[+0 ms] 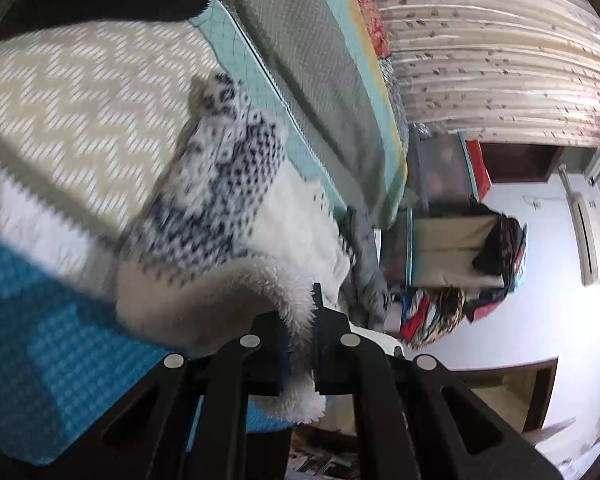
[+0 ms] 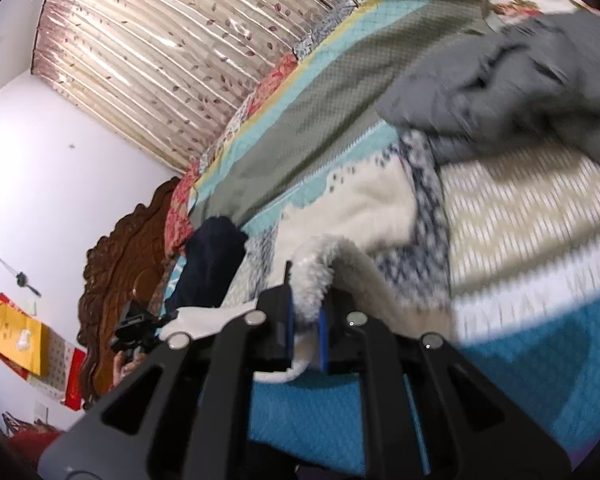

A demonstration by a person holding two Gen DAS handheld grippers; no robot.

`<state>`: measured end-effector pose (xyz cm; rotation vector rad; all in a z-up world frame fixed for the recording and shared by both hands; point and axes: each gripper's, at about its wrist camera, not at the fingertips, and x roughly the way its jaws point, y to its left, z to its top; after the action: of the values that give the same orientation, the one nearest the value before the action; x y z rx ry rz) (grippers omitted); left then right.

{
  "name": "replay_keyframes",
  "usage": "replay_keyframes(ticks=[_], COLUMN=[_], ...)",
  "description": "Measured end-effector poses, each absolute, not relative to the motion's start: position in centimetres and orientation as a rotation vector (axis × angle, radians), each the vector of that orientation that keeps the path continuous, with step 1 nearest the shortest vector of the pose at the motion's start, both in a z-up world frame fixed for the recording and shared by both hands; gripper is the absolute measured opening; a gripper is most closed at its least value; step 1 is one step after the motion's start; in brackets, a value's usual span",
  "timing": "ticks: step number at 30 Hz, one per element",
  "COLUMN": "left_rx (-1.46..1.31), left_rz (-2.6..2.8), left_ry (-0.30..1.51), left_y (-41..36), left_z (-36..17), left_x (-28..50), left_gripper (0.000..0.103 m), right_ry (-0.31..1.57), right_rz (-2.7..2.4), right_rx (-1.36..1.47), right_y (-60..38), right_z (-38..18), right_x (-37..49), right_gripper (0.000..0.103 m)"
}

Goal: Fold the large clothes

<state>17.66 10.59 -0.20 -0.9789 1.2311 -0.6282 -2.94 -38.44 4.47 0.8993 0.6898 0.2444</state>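
A white fleece-lined sweater (image 1: 220,184) with a navy knit pattern lies on the bed. My left gripper (image 1: 300,320) is shut on its fluffy white edge and lifts it off the bed. In the right wrist view the same sweater (image 2: 364,208) spreads across the bed, and my right gripper (image 2: 306,320) is shut on another part of its fleece edge. Both views are blurred.
The bed has a quilted cover (image 1: 60,120) with beige, teal and blue bands. A grey garment (image 2: 500,92) lies beyond the sweater and a dark navy garment (image 2: 208,264) lies at its left. A curtain (image 2: 160,60) and carved wooden headboard (image 2: 120,264) stand behind.
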Motion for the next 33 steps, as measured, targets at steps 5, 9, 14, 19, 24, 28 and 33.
replay_keyframes(ticks=[5,9,14,19,24,28,33], left_rx=[-1.015,-0.892,-0.844,-0.710,-0.451,-0.300,-0.245], left_rz=[-0.488,-0.270,-0.168,-0.348,-0.491,-0.437,-0.347], left_ry=[1.293,1.390,1.405,1.179,1.112,1.151,1.105], left_y=[8.5,6.9,6.8,5.3,0.8,-1.2,1.6], left_z=[-1.6,-4.9,-5.9,-0.6,-0.1,-2.8,-3.0], left_x=[28.7,37.3,39.7,37.3,31.8,29.3,28.5], left_gripper=[0.010,0.021,0.021,0.024,0.027,0.027,0.027], right_ry=[0.719,0.756,0.680,0.803,1.076,0.951,0.864], right_rz=[0.118,-0.214,-0.141,0.214,0.332,0.063,0.171], right_rx=[0.904,0.849,0.639,0.366,0.437,0.519,0.622], right_y=[-41.9,-43.3,-38.8,-28.8,-23.1,-26.2,-28.7], right_z=[3.5,1.4,3.1,2.7,-3.7,-4.0,-1.1], right_x=[9.1,14.8,14.1,16.1,25.3,31.1,27.4], right_gripper=[0.011,0.078,0.073,0.061,0.060,0.060,0.066])
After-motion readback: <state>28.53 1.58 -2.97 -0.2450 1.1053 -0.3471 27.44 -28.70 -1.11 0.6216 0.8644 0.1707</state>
